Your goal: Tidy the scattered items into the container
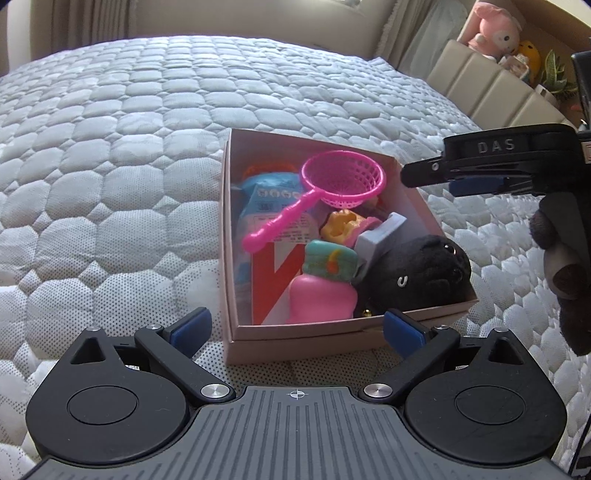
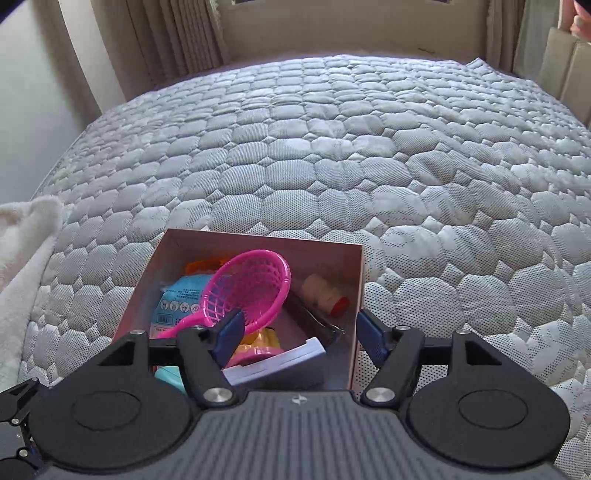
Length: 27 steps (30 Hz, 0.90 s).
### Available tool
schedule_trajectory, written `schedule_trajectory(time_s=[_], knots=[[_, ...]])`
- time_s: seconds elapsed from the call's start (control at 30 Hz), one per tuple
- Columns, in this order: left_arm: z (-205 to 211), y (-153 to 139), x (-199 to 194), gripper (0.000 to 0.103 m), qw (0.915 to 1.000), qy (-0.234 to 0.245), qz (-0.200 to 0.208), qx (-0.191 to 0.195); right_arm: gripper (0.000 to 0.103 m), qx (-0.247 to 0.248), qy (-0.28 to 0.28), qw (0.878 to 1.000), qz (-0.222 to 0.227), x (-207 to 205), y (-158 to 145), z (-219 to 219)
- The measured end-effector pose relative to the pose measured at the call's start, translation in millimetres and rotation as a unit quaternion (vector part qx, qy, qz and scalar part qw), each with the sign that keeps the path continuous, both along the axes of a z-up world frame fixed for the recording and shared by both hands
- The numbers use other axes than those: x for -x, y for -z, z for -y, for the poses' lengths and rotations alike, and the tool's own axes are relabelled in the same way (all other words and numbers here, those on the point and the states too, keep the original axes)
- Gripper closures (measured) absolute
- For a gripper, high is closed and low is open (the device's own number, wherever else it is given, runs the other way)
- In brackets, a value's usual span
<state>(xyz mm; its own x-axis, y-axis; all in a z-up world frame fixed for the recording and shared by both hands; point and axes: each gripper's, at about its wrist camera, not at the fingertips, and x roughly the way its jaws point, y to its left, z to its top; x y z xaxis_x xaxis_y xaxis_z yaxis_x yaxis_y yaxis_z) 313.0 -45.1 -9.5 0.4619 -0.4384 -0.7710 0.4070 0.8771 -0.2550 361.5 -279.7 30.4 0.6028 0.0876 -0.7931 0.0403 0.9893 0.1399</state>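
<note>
Location: a home bedroom.
You are working on a bed with a grey quilted mattress cover (image 2: 332, 166); beige curtains (image 2: 173, 33) hang at the far side, a padded headboard (image 1: 491, 88) stands far right, with plush toys (image 1: 498, 31) behind it.

What I can't make out
My strainer (image 1: 341, 180) covers the blue packet (image 1: 266, 206); its print's unreadable, and the brown plush (image 1: 565, 273) runs off-frame.
</note>
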Motion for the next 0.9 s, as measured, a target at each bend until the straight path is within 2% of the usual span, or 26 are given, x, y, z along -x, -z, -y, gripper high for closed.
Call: schedule_trajectory(time_s=[0.13,0.2,0.3,0.4,0.47,0.53,0.6,0.7,0.77,0.9], knots=[[12,0,10,0.001,0.9999,0.003,0.008,-0.014,0.022,0.018,0.011,0.999,0.024,24,-5,16],[16,1,14,0.001,0.9999,0.001,0.006,-0.013,0.022,0.029,0.009,0.999,0.029,38,-5,21],[24,4,23,0.001,0.9997,-0.001,0.013,-0.022,0.021,0.041,0.002,0.999,0.03,61,-3,27],[26,7,41,0.0,0.9989,-0.016,0.024,-0.037,0.015,0.047,-0.005,0.998,0.029,90,3,30],[25,12,62,0.0,0.9971,-0.045,0.034,-0.05,0.006,0.049,-0.01,0.998,0.024,112,12,30],[25,21,86,0.0,0.9924,-0.08,0.046,-0.081,0.0,0.049,-0.008,0.998,0.025,136,26,30],[27,34,108,0.0,0.9883,-0.097,0.055,-0.104,0.0,0.05,-0.002,0.999,0.021,157,45,28],[31,54,131,0.0,0.9833,-0.093,0.071,-0.139,0.0,0.053,-0.021,0.998,0.018,179,72,18],[29,58,141,0.0,0.9805,-0.103,0.103,-0.132,0.0,0.071,-0.041,0.996,0.027,188,86,9],[22,70,147,0.0,0.9774,-0.142,0.125,-0.093,0.0,0.104,-0.082,0.99,0.05,193,114,-2]])
